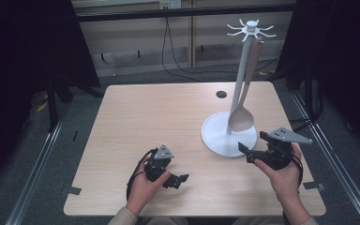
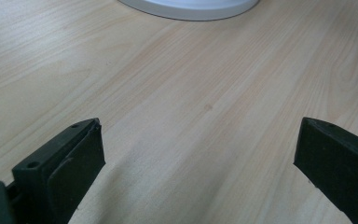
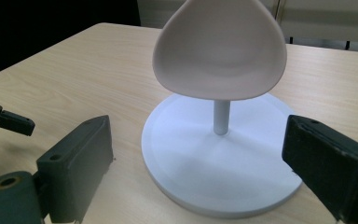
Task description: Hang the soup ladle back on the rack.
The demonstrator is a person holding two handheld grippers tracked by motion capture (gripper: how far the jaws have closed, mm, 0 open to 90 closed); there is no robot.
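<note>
A white stand with a round base (image 1: 215, 138) and a thin pole (image 1: 240, 79) rises at the right of the wooden table; short hooks (image 1: 251, 29) ring its top. A beige spoon (image 1: 241, 119) hangs from one hook, bowl down, just above the base. My right gripper (image 1: 253, 143) is open beside the base's front right edge. In the right gripper view its jaws (image 3: 196, 144) flank the base (image 3: 219, 168), with the spoon bowl (image 3: 219, 51) straight ahead. My left gripper (image 1: 177, 181) rests open near the front middle, empty, over bare wood (image 2: 200, 140).
A small black round hole (image 1: 221, 94) sits in the table top behind the stand. Bits of tape (image 1: 72, 190) mark the front corners. Dark curtains hang on both sides, and cables trail on the floor beyond the far edge.
</note>
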